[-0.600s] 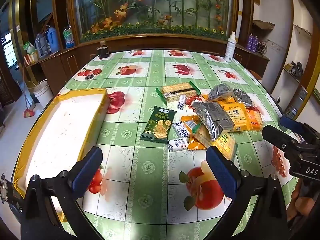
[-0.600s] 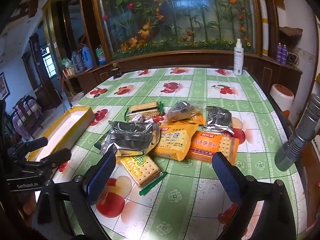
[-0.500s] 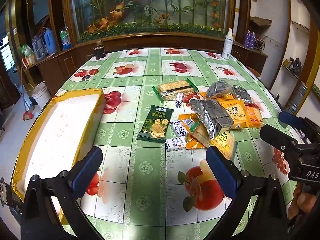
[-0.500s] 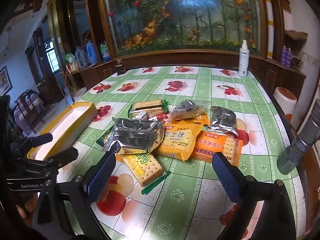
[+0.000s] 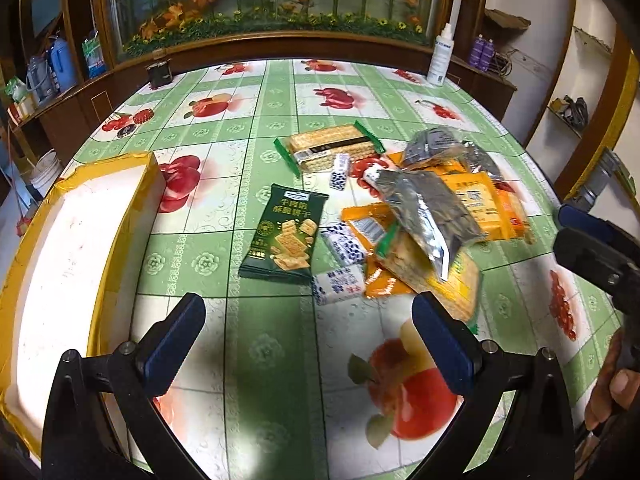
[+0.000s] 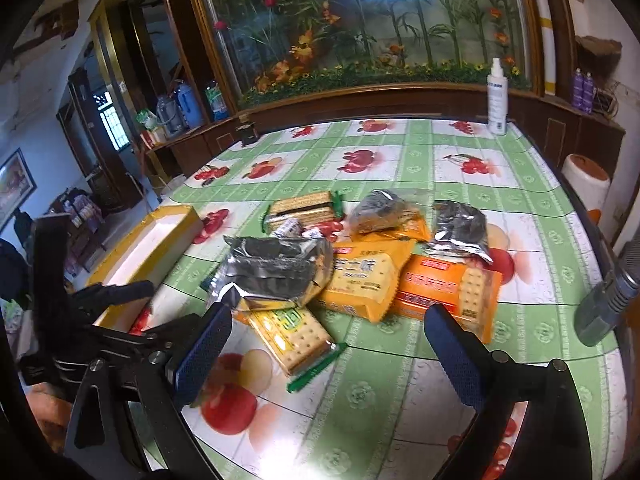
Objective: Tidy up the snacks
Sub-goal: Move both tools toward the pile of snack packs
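Note:
A pile of snack packs lies mid-table: a dark green cracker bag [image 5: 285,234], small blue-and-white packs [image 5: 338,285], a silver foil bag [image 5: 430,211] [image 6: 276,270], orange cracker packs [image 6: 362,280] and a yellow-green cracker pack [image 6: 294,334]. A yellow-rimmed white box [image 5: 60,264] [image 6: 144,252] stands at the left. My left gripper [image 5: 308,336] is open and empty, above the cloth just short of the green bag. My right gripper [image 6: 328,350] is open and empty, over the near edge of the pile.
A green fruit-print cloth covers the round table [image 5: 272,380]. A white spray bottle [image 6: 497,98] and a small dark jar [image 5: 159,72] stand at the far edge. A wooden cabinet with a plant mural runs behind. A grey pipe [image 6: 608,300] stands at the right.
Both grippers have moved forward, closer to the snack pile, and the left gripper now shows closer in the right wrist view. Both stay open. No snack has moved.

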Demonstrator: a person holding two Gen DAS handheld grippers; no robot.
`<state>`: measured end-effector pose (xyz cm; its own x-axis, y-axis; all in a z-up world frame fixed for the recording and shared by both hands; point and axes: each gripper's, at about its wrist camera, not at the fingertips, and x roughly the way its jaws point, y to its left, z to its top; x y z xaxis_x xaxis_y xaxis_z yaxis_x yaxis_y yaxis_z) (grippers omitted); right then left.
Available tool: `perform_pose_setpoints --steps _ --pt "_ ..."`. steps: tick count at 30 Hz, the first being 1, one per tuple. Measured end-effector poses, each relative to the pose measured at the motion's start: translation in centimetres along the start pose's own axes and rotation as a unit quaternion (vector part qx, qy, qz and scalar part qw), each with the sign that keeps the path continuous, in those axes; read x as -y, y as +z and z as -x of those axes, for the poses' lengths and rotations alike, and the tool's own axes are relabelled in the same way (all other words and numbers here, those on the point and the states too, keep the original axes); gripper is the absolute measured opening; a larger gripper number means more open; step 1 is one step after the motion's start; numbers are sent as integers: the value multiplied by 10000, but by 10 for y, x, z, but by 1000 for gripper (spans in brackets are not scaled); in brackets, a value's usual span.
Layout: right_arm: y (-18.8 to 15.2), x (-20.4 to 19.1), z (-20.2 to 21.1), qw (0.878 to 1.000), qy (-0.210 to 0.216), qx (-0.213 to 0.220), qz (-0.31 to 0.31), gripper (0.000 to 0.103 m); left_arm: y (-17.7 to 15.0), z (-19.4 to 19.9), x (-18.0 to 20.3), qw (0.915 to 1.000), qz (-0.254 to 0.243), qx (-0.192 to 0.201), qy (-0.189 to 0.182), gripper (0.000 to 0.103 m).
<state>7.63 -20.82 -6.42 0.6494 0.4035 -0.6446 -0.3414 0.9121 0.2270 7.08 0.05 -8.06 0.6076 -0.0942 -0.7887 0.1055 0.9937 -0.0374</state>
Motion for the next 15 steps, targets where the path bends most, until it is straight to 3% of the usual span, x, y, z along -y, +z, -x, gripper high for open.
perform_pose_setpoints --steps 8,12,15 --pt "17 -27 -26 9991 179 0 394 98 8 -14 -8 9995 -63 -82 305 103" --pt "19 -32 -38 9987 152 -233 435 98 8 -14 -9 9986 -178 66 487 103" --pt "18 -33 -38 9989 142 -162 420 98 8 -10 -11 9982 -185 243 518 103"
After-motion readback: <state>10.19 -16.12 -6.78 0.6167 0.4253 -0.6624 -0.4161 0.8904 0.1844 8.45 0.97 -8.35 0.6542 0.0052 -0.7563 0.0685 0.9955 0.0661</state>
